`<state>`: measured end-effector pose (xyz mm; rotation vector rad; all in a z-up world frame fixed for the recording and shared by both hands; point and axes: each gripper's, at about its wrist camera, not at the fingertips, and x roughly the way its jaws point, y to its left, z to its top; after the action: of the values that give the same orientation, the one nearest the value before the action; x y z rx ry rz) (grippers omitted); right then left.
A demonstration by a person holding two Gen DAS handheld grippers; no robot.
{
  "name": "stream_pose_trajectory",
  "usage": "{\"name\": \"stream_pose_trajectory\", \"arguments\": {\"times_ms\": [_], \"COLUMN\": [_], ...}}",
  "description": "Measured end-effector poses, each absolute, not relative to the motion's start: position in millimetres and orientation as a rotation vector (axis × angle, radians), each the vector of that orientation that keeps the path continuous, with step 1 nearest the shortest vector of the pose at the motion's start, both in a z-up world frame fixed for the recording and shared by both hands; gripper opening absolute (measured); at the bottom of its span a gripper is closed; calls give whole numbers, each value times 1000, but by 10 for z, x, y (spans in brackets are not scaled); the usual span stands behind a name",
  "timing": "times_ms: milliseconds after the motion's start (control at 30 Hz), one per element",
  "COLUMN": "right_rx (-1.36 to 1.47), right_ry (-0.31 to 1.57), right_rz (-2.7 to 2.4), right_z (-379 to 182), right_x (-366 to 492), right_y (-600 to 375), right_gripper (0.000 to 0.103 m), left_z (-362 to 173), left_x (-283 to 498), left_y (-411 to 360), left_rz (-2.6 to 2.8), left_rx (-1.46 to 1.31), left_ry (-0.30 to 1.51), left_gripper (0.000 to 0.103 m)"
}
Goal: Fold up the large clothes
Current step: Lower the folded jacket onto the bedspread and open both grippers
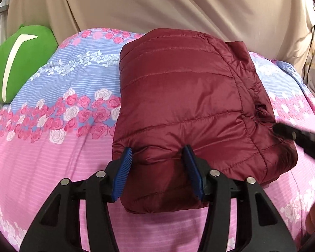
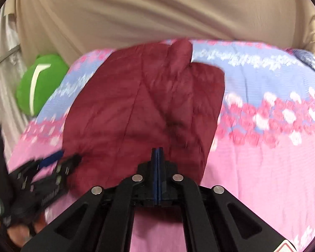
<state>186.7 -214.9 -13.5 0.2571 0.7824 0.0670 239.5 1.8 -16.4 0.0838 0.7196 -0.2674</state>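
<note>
A dark red quilted puffer jacket (image 1: 178,96) lies folded into a thick block on the floral bedspread (image 1: 52,151). My left gripper (image 1: 158,154) is open, its blue pads straddling the jacket's near edge without pinching it. In the right wrist view the jacket (image 2: 140,113) is blurred by motion. My right gripper (image 2: 158,153) is shut with its pads pressed together and nothing between them, at the jacket's near edge. Its black body also shows in the left wrist view (image 1: 300,138), touching the jacket's right side. The left gripper shows in the right wrist view (image 2: 52,159) at the lower left.
A green plush cushion (image 1: 19,63) with a white stripe lies at the bed's far left; it also shows in the right wrist view (image 2: 40,84). A beige curtain (image 1: 157,6) hangs behind the bed. The bedspread spreads pink and blue around the jacket.
</note>
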Motion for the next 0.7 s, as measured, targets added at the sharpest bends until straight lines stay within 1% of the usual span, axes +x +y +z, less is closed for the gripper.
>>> {"name": "stream_pose_trajectory", "arguments": {"times_ms": [133,200,300,467,567,600,700], "right_rx": [249,282,262,245,240,233,234], "right_ry": [853,851,800,860,854,842,813], "right_rz": [50,44,50,52,42,37,35], "right_z": [-424,-350,-208,-490,-425,-375,-295], "right_x": [1948,1872,1676,1692,1643,1588,1399], "right_y": [-2143,-2164,-2162,-2126,-2075,-2065,-2065], "right_gripper": [0,0,0,0,0,0,3], "left_z": [-154,-126,-93,-105,-108,-111,-127], "left_x": [2349,2305,2227,2131,2060,2030,1949], "left_y": [-49,-34,27,1,-27,-29,-40], "left_rz": [-249,-251,-260,-247,-236,-237,-230], "left_rx": [105,101,78,77,94,91,89], "left_ry": [713,719,725,720,716,718,715], "left_gripper": [50,50,50,51,52,55,56]}}
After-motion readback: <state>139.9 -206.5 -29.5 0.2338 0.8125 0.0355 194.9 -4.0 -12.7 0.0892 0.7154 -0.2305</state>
